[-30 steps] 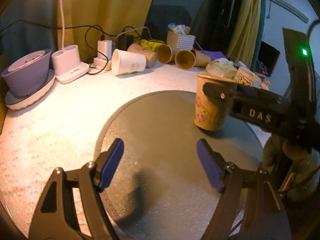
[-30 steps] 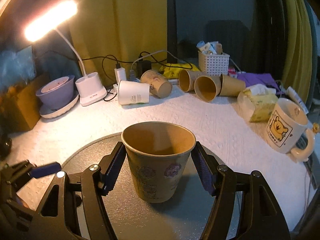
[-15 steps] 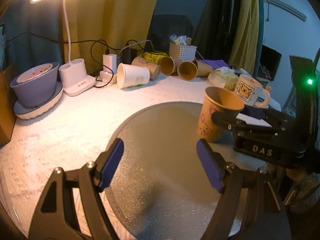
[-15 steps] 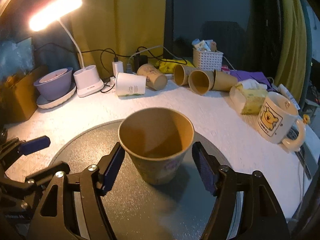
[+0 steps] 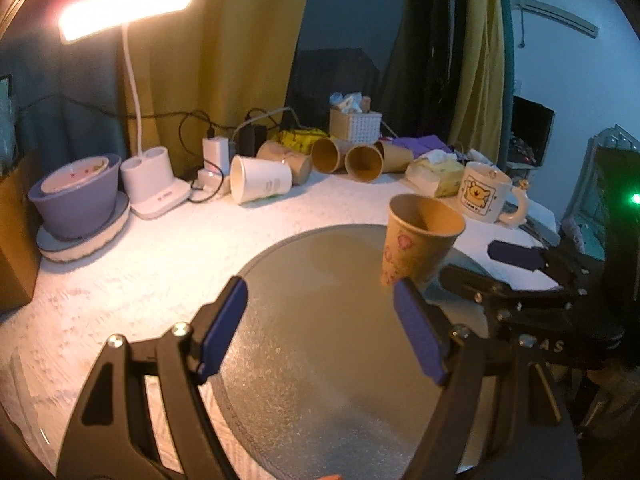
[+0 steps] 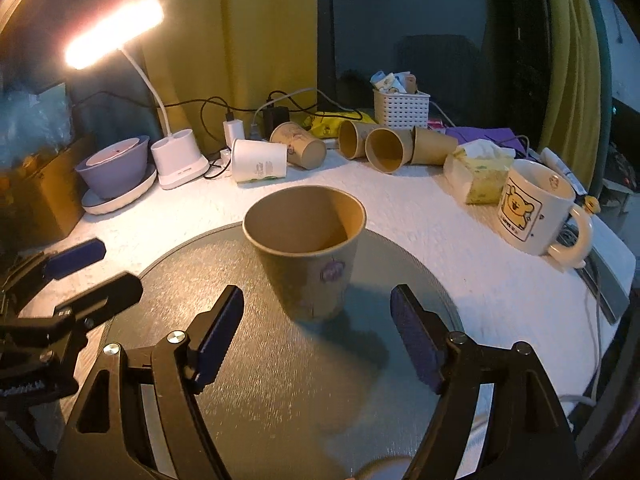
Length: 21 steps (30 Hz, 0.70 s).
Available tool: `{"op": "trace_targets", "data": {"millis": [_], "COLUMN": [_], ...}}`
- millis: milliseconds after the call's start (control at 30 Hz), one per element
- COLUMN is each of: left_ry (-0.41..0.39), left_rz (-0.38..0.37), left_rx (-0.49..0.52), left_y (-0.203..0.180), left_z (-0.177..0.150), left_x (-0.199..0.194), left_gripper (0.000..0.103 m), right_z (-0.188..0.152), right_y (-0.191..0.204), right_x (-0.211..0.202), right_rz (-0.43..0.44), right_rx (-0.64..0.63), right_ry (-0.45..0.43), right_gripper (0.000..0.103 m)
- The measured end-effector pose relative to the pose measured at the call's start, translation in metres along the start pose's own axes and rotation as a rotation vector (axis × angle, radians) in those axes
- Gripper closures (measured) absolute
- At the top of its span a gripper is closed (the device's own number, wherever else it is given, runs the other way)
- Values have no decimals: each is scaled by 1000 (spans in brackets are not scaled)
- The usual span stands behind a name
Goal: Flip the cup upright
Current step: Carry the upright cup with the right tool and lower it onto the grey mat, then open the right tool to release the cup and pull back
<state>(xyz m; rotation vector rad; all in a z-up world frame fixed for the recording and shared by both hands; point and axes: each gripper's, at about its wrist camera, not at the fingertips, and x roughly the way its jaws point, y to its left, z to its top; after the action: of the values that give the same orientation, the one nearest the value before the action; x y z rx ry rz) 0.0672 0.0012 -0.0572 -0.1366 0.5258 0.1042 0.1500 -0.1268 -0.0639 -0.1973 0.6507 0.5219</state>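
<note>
A brown paper cup (image 6: pixel 306 256) with a purple print stands upright, mouth up, on the round grey mat (image 6: pixel 280 380). It also shows in the left wrist view (image 5: pixel 416 240) at the mat's right side. My right gripper (image 6: pixel 320 336) is open, pulled back just short of the cup, touching nothing. My left gripper (image 5: pixel 324 328) is open and empty over the mat, left of the cup. The right gripper (image 5: pixel 516 276) shows in the left wrist view, and the left gripper (image 6: pixel 80 276) in the right wrist view.
Several paper cups (image 6: pixel 384 148) and a white cup (image 6: pixel 258 160) lie on their sides at the back. A bear mug (image 6: pixel 532 208), tissue pack (image 6: pixel 480 174), white basket (image 6: pixel 400 108), lamp base (image 6: pixel 180 160), purple bowl (image 6: pixel 114 166) and cables ring the white table.
My right gripper has let go of the cup and backed away from it; the cup now stands free on the mat. My left gripper has drawn back and up.
</note>
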Motion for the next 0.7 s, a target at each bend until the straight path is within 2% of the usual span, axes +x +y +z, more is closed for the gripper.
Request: {"op": "trace_targets", "data": {"millis": [233,467,500,533,567,700], "left_ry": [-70,-138,-143,-148,-156,-194], "left_rz": [6,-22,-25,-31,-38,-55], "left_rx": [22,56,57,56,53,34], "left_y": [-5,-16,-17,-18,-18,-16], "left_z": [5,9,9,10,11,16], "left_x": [-17,-36,-38,-41,-44,-56], "left_gripper": [26,25,24,14,9,7], "right_z": [-4,-4,-4,-3,-3,0], "right_y": [-3,-2,-2,-2,-2,-2], "right_x": [-25,-49,-53,-56,-60,-78], "right_rz": [0,0,-1,-2,-5,-20], "right_rx": [15,18,20,21,21,22], "right_ry": [-22,-48,-53,-58,-63,-95], "right_gripper": [25,25,25,25,25,25]}}
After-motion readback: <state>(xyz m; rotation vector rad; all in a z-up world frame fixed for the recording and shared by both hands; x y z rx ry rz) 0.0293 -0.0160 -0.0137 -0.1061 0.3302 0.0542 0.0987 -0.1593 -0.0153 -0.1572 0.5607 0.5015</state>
